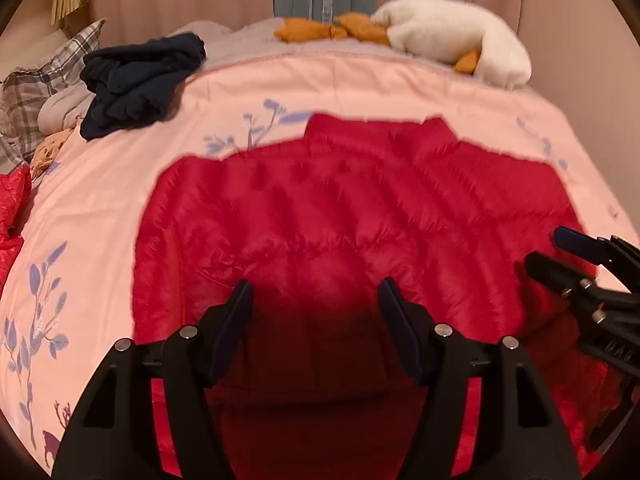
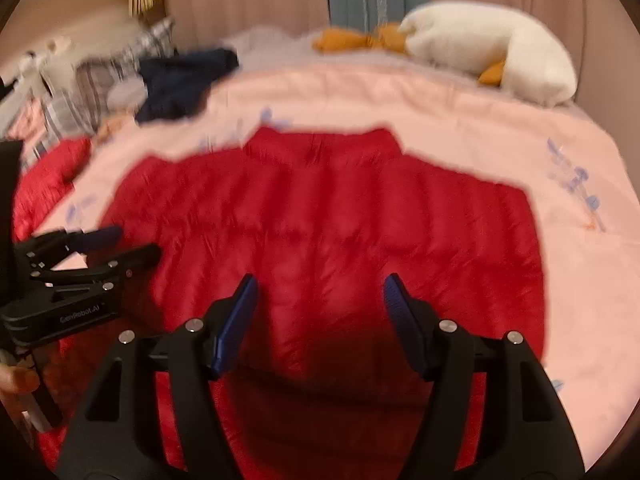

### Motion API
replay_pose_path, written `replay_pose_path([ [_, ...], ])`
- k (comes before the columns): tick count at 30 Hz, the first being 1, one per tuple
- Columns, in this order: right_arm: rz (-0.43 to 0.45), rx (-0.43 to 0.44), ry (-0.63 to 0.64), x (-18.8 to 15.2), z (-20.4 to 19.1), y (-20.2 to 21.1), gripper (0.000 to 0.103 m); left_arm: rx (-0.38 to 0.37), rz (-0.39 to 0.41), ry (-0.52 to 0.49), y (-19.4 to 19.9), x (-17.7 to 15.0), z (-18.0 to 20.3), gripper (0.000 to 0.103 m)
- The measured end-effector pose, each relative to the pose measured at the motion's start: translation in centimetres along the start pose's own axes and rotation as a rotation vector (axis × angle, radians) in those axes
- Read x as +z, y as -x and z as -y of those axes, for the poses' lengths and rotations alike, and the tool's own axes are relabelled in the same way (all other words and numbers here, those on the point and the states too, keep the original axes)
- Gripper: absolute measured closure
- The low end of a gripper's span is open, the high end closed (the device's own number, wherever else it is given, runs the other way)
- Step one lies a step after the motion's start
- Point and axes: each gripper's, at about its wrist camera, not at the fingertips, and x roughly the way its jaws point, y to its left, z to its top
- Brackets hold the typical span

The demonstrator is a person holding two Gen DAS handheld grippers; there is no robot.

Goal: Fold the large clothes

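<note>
While it lies spread flat on the pink quilt (image 1: 120, 208), the red puffer jacket (image 1: 320, 208) sits directly ahead of and beneath both sets of jaws, collar at the far end and quilted ribs running across its back. Both sides look folded inward, giving straight edges to the left and right. The left gripper (image 1: 316, 284) hangs over the near half of the jacket with its jaws spread apart and nothing between the blue pads; red fabric shows through the gap below them. The right gripper (image 2: 320, 280) is likewise over the jacket, jaws spread and empty, pads clear of the cloth. Each gripper shows in the other's view: the right one (image 1: 560, 252) sits to the right of the left jaws near the jacket's right edge, and the left one (image 2: 120, 244) sits to the left of the right jaws near the left edge. Far ahead of the jaws and to the left, a dark navy garment (image 1: 140, 84) lies bunched on the quilt, near a plaid pillow (image 1: 44, 80). Far ahead and to the right rests a white plush goose (image 1: 452, 36) with orange feet. More red fabric (image 1: 12, 208) lies at the far left edge of the bed, apart from the jacket.
</note>
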Motion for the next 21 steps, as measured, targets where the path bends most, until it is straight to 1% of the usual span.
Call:
replay_pose_path([
  [1,-0.031,-0.011,0.002,-0.4,-0.2,-1.0,0.036,0.008,-0.012,-0.013,-0.6,-0.3,0.2,0.037],
  [3,-0.044,-0.032,0.020,-1.0,-0.5,-2.2,0.034,0.020,-0.024,-0.033,-1.3,-0.6,0.4,0.036],
  [7,-0.049,-0.028,0.014,-1.0,-0.5,-2.0,0.034,0.023,-0.026,-0.037,-1.4,-0.5,0.3,0.036],
  [9,-0.041,-0.021,0.001,-0.9,-0.3,-1.3,0.034,0.022,-0.021,-0.029,-1.0,-0.5,0.2,0.036],
  [12,0.006,-0.009,-0.006,-1.3,0.0,1.3,0.034,-0.003,-0.005,-0.011,0.7,-0.9,-0.2,0.036],
  [14,0.020,-0.006,-0.006,-1.6,0.3,2.4,0.034,-0.014,0.006,-0.016,1.8,-1.5,-0.2,0.036],
  [16,0.018,-0.018,-0.011,-2.0,0.9,3.1,0.030,-0.009,0.001,-0.023,2.3,-2.0,-0.4,0.036],
  [17,-0.006,-0.029,-0.019,-2.3,1.3,2.8,0.029,-0.006,-0.014,-0.027,2.2,-2.2,-0.5,0.036],
  [19,-0.097,-0.043,-0.036,-3.0,2.1,1.3,0.029,0.003,-0.054,-0.031,1.6,-2.7,-0.6,0.036],
  [21,-0.122,-0.029,-0.056,-3.6,2.6,1.1,0.029,-0.001,-0.082,-0.023,1.5,-3.2,-0.7,0.036],
])
